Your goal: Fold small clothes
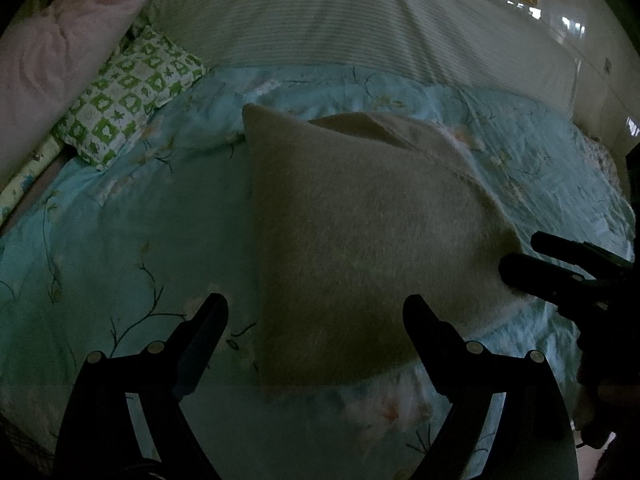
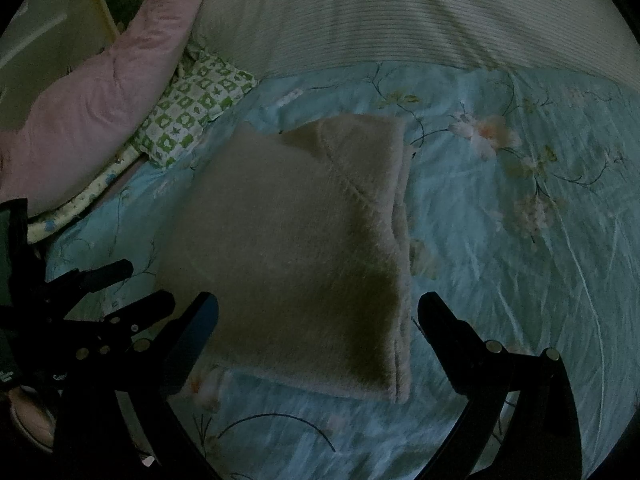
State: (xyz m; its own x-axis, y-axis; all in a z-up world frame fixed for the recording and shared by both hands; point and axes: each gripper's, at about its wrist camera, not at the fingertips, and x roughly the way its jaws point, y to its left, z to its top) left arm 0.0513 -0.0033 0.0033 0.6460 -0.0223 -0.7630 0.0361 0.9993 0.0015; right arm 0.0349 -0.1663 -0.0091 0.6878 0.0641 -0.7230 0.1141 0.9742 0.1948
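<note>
The folded beige fleece garment (image 2: 304,240) lies flat on the blue floral bed cover (image 2: 520,260), its stacked edges aligned along the right side. Open cover surrounds it on all sides; a green checked pillow (image 1: 132,92) sits well apart. Left gripper (image 1: 316,312) and right gripper (image 2: 318,312) hover above its near edge, jaws wide apart, holding nothing.

A fuzzy beige garment (image 2: 304,248) is seen folded into a flat rectangle, laid on the light-blue floral bedspread (image 2: 520,260).
</note>
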